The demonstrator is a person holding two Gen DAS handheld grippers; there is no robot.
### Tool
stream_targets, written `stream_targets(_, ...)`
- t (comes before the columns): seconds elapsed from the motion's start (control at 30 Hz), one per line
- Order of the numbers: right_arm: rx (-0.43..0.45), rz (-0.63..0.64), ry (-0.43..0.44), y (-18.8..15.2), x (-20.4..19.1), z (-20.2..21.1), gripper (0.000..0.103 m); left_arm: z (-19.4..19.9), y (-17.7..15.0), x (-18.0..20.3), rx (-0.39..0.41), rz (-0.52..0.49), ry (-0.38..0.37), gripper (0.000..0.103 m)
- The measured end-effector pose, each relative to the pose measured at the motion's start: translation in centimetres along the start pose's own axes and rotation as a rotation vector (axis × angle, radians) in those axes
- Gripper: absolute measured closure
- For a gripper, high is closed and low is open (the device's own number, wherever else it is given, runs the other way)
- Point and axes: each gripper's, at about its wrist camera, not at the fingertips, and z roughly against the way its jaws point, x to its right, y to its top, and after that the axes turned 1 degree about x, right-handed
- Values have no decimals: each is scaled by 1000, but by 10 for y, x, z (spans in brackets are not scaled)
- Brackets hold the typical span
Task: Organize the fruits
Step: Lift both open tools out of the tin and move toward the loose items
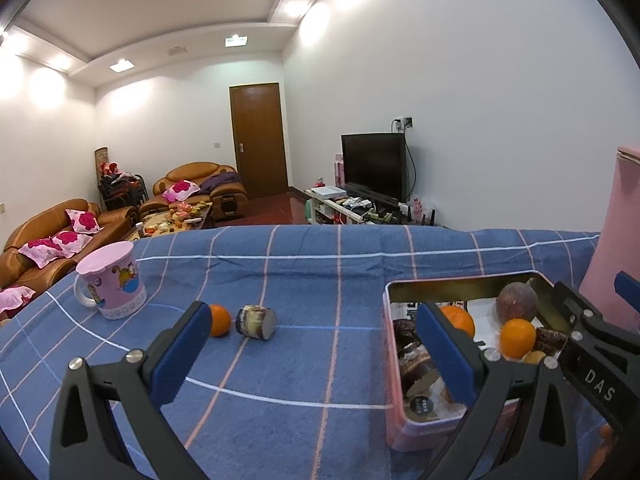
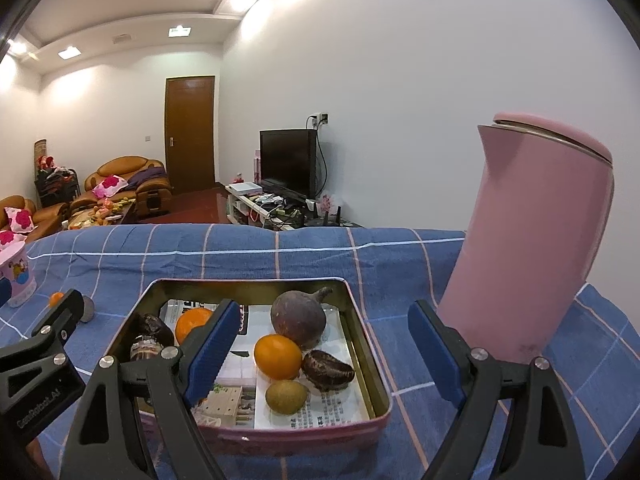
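Note:
A pink tin box [image 2: 244,285] on the blue checked cloth holds two oranges [image 2: 277,357], a purple round fruit [image 2: 298,319], a small greenish-brown fruit [image 2: 287,397] and dark wrapped pieces [image 2: 328,365]. My right gripper [image 2: 322,356] hovers open over the box's near right part, nothing between its pads. My left gripper [image 1: 316,356] is open above bare cloth left of the box [image 1: 460,282]. A loose orange [image 1: 219,320] lies just beyond its left finger [image 1: 180,356], next to a small dark jar [image 1: 256,321] on its side.
A pink lidded mug [image 1: 112,284] stands at the left of the table. A tall pink kettle [image 2: 532,240] stands right of the box. The table's far edge [image 1: 320,227] drops to a living room with sofas and a TV.

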Motion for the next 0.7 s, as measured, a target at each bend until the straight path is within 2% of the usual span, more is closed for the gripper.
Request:
stream_targets(0.2, -11, 12, -22, -4, -14, 9, 16, 3, -3, -13, -11, 5, -4, 0)
stream_targets(0.7, -22, 44, 15, -9, -62, 21, 16, 2, -7, -65, -23, 15, 31, 0)
